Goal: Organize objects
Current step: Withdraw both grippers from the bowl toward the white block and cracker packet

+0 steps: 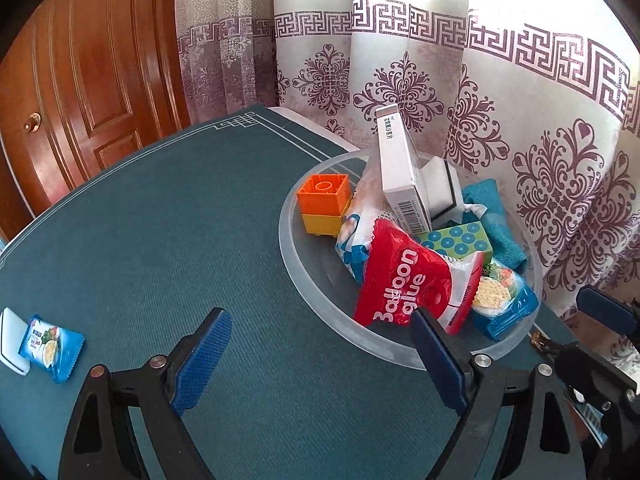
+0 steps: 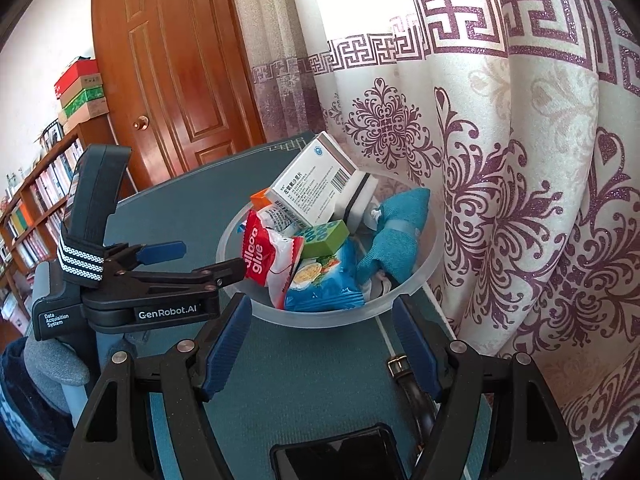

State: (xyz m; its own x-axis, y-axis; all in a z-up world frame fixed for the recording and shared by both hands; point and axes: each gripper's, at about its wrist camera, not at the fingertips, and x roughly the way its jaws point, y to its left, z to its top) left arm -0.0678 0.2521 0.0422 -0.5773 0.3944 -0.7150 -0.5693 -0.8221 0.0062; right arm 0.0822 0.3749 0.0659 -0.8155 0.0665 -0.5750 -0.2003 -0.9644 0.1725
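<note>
A clear plastic bowl (image 1: 304, 288) (image 2: 348, 312) on the teal table mat holds a red "Balloon glue" packet (image 1: 404, 284) (image 2: 264, 256), a white medicine box (image 1: 400, 176) (image 2: 312, 192), orange and yellow blocks (image 1: 324, 208), a green dotted box (image 1: 460, 240) (image 2: 324, 236), a blue cracker packet (image 1: 504, 308) (image 2: 324, 280) and a teal cloth (image 1: 496, 216) (image 2: 400, 236). My left gripper (image 1: 320, 344) (image 2: 208, 258) is open and empty, its right finger by the bowl's near rim next to the red packet. My right gripper (image 2: 320, 340) is open and empty before the bowl.
A small blue snack packet (image 1: 52, 344) lies on a white pad (image 1: 10, 340) at the mat's left edge. A black phone (image 2: 340, 456) and a watch strap (image 2: 404, 376) lie under my right gripper. A patterned curtain (image 2: 500, 200), a wooden door (image 1: 80, 80) and a bookshelf (image 2: 36, 208) surround the table.
</note>
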